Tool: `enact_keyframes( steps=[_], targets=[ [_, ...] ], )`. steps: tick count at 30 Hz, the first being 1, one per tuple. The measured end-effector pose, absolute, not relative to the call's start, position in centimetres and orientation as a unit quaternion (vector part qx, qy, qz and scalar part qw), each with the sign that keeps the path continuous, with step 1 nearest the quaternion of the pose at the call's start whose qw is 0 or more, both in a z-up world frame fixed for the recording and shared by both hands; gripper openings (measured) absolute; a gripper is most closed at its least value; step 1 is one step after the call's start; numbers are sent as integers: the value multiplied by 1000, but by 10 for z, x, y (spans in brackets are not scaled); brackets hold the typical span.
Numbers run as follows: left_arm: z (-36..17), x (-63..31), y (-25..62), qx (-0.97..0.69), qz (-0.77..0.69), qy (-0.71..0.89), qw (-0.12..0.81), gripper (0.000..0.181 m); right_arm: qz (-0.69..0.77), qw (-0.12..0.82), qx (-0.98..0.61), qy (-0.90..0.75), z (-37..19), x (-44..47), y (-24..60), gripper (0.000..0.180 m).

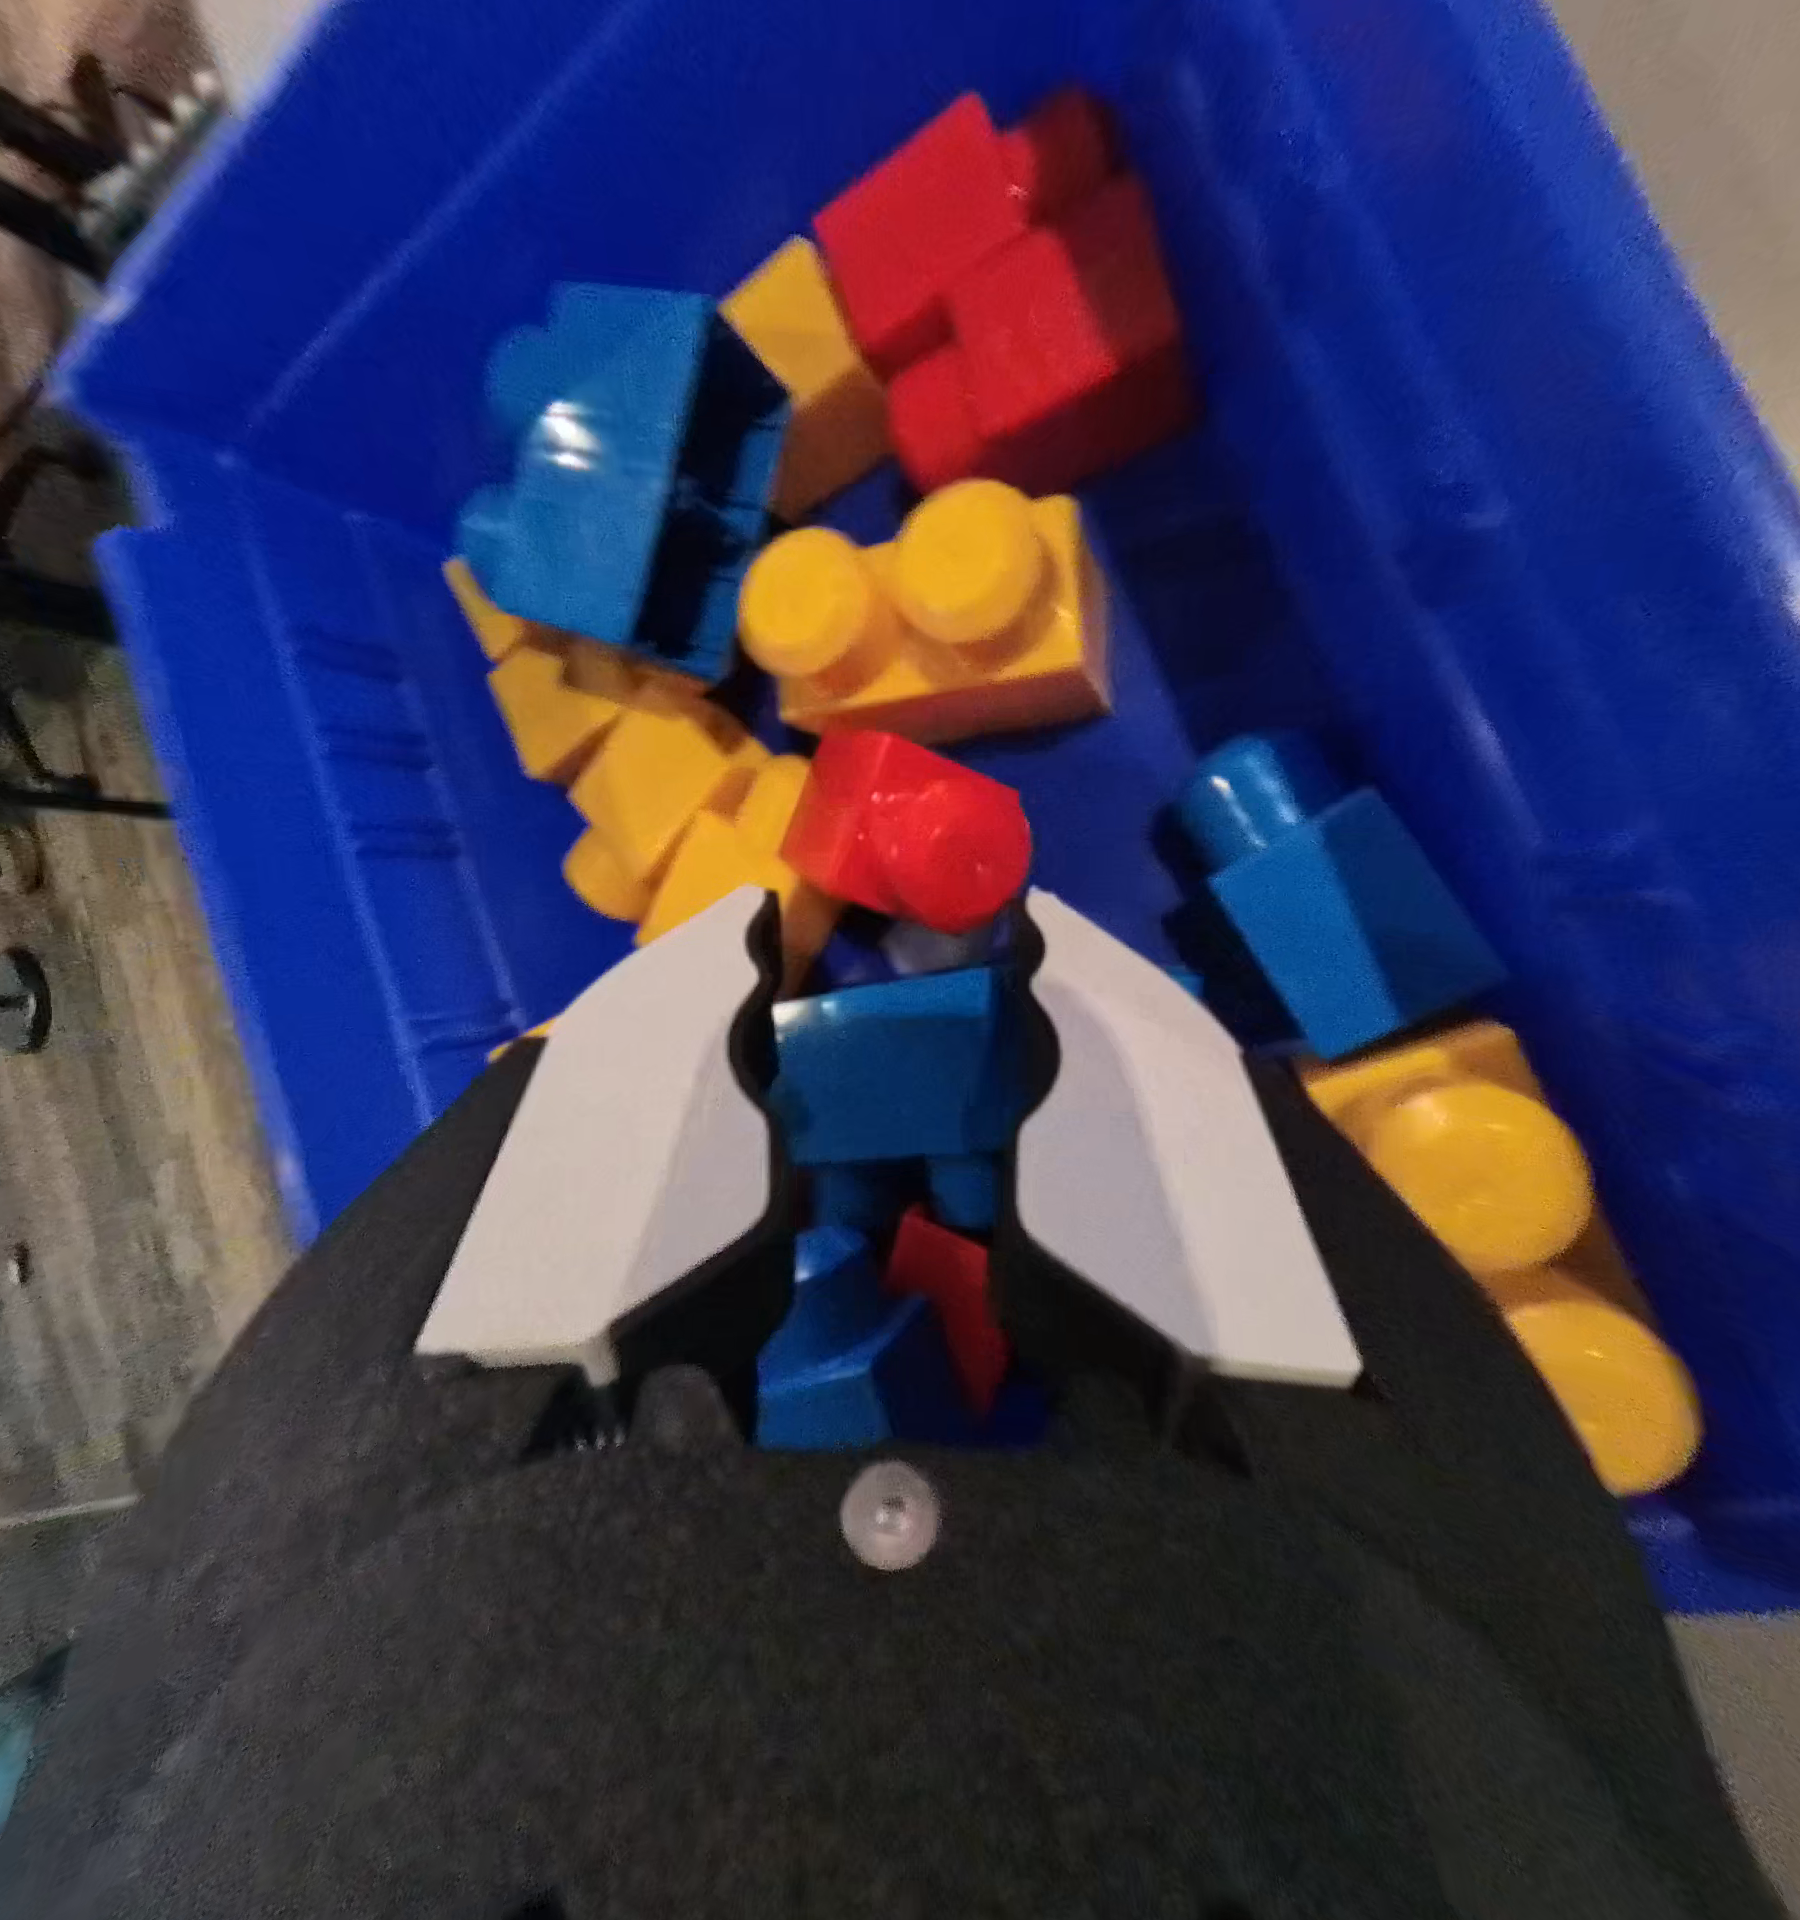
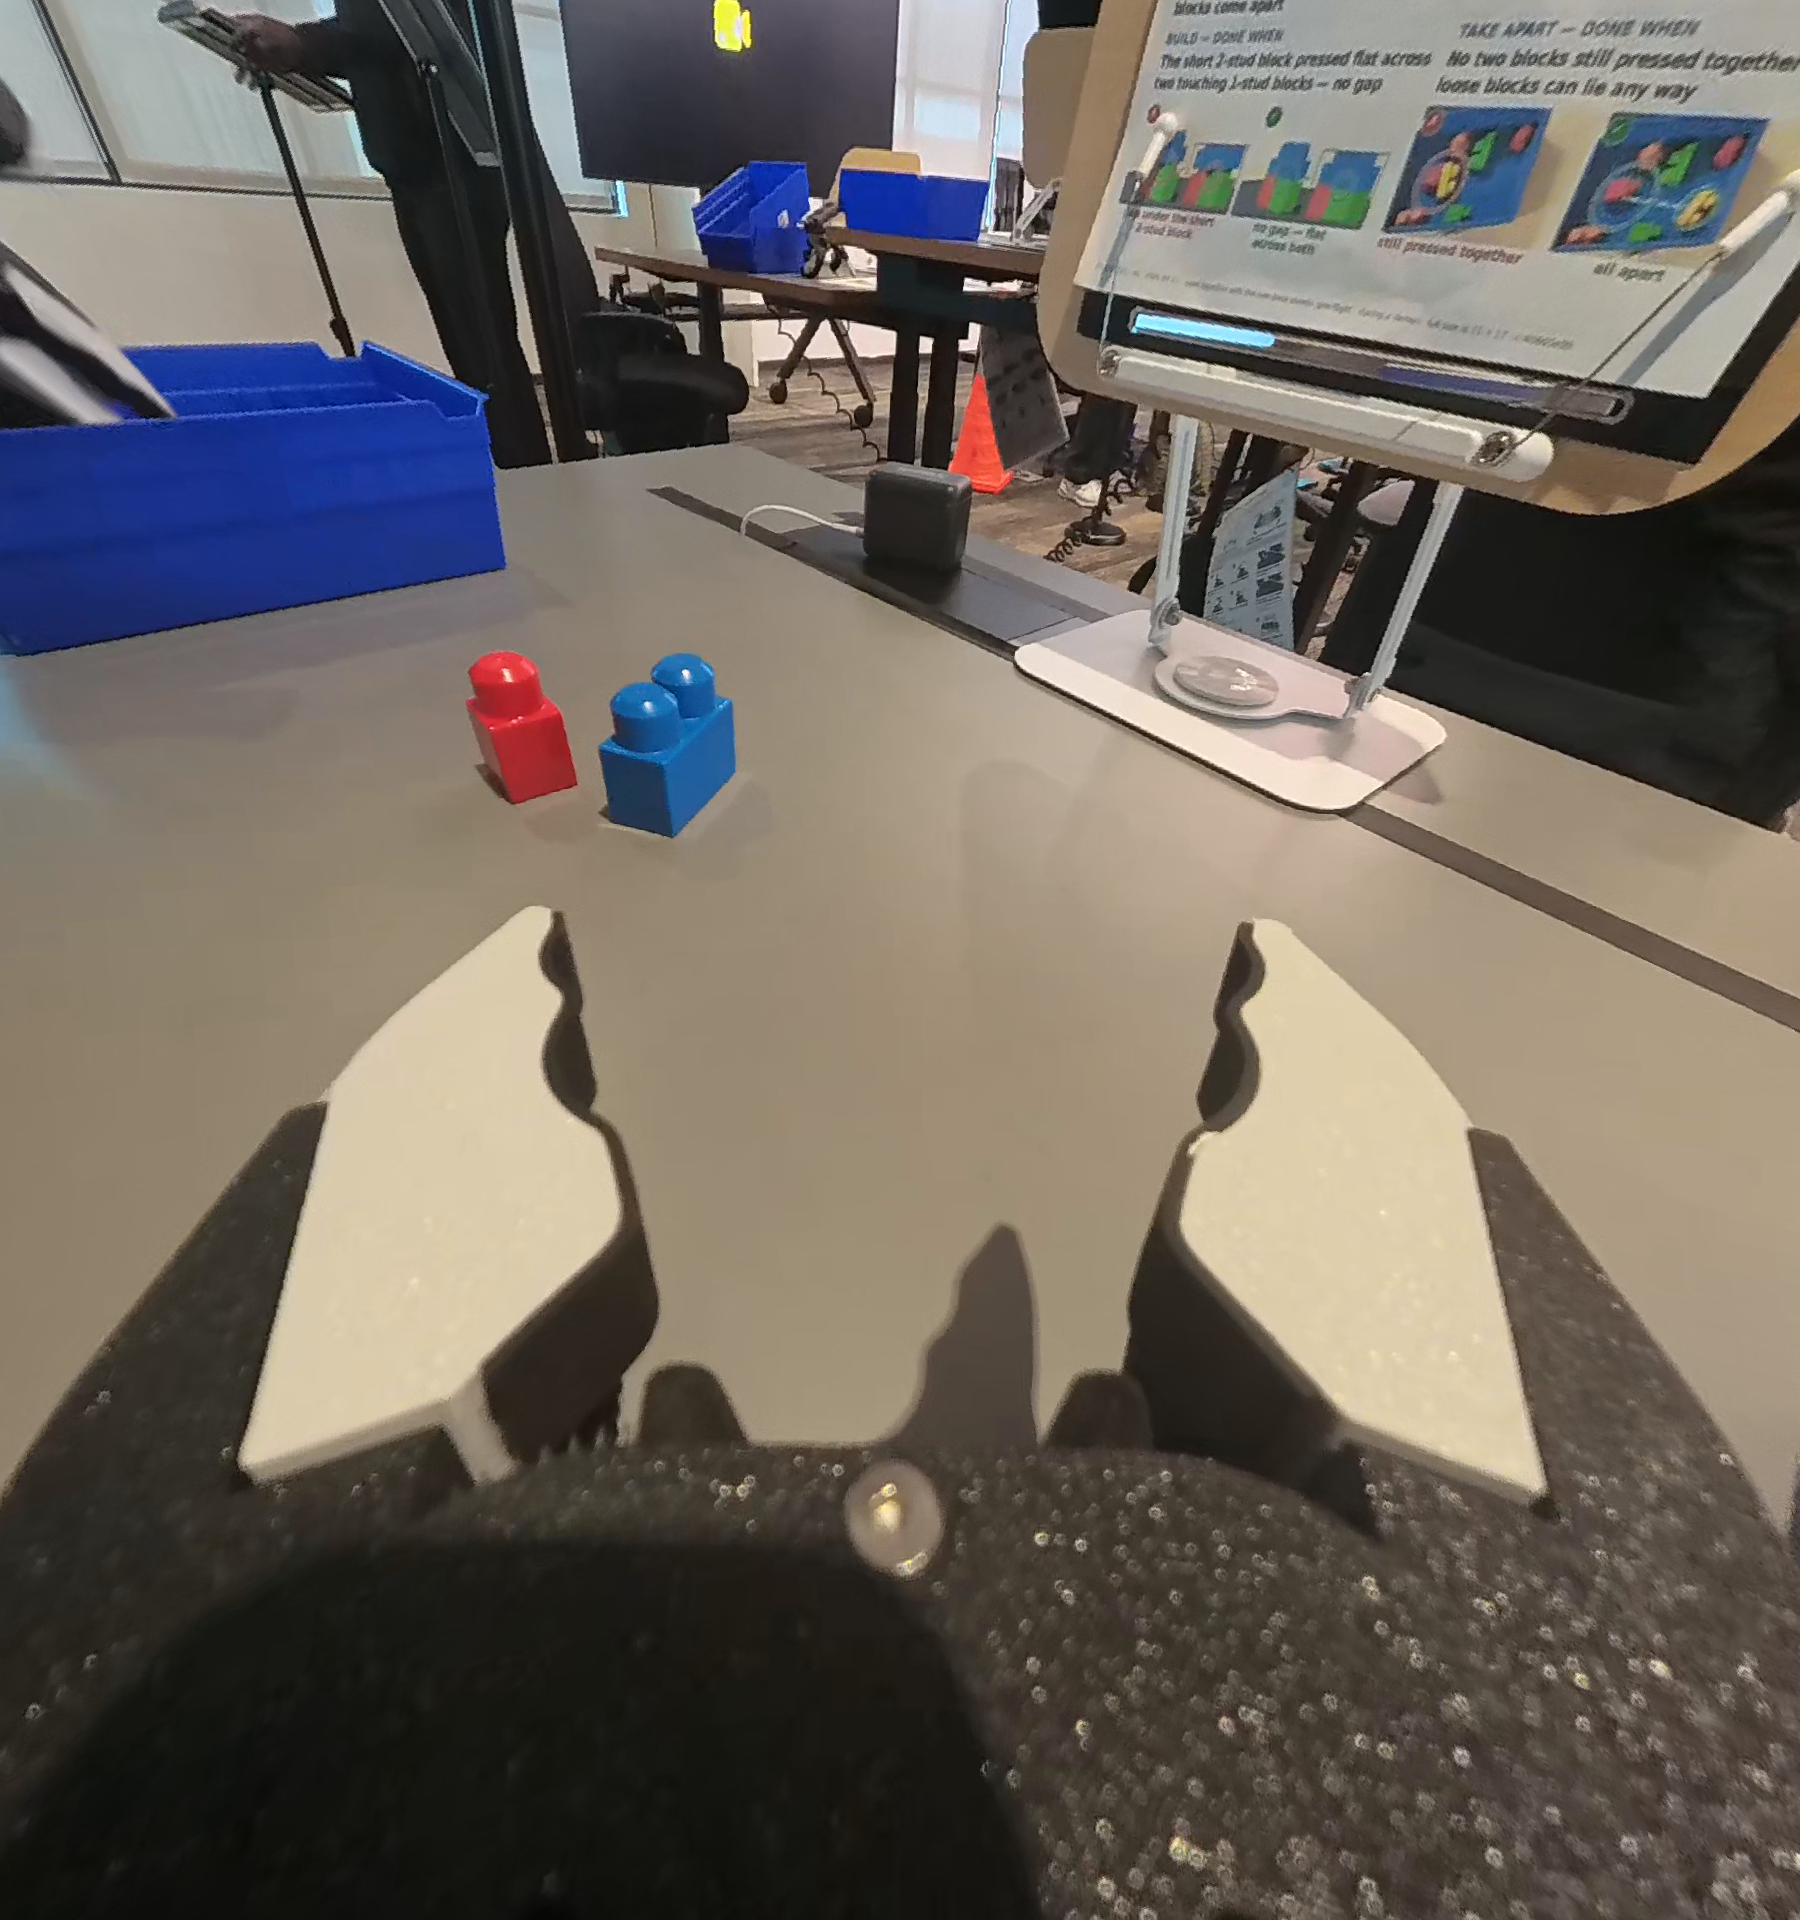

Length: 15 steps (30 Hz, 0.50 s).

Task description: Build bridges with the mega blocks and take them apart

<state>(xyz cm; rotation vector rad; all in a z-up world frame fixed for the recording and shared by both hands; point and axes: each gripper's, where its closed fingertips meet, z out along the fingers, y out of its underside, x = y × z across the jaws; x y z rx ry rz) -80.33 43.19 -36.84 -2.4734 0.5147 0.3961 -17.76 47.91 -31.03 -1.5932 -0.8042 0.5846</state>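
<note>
My left gripper (image 1: 891, 1039), low in the frame, is clamped on a small blue plastic block (image 1: 891, 1070) inside the blue plastic bin (image 1: 356, 727) of loose blocks. My right gripper (image 2: 901, 1023) gapes empty over the grey table (image 2: 979, 935); a red one-stud block (image 2: 518, 729) and blue two-stud block (image 2: 667, 750) stand mid-frame. The instruction sheet (image 2: 1447, 177) sits upper right.

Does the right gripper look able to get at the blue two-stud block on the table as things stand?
Probably yes: the right gripper is open, bare table lies ahead, and only the red block stands beside the blue two-stud block, apart.
</note>
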Motion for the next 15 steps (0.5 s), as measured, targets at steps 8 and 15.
enact_keyframes(
  steps=[8,15],
  targets=[
    [-347,-798,408,-939,-9,163,302,40,251,588,-687,-347,-311,-177,478,115],
    [-377,-772,353,-964,-94,190,163,33,256,586,-685,-350,-313,-183,479,115]
  ],
)
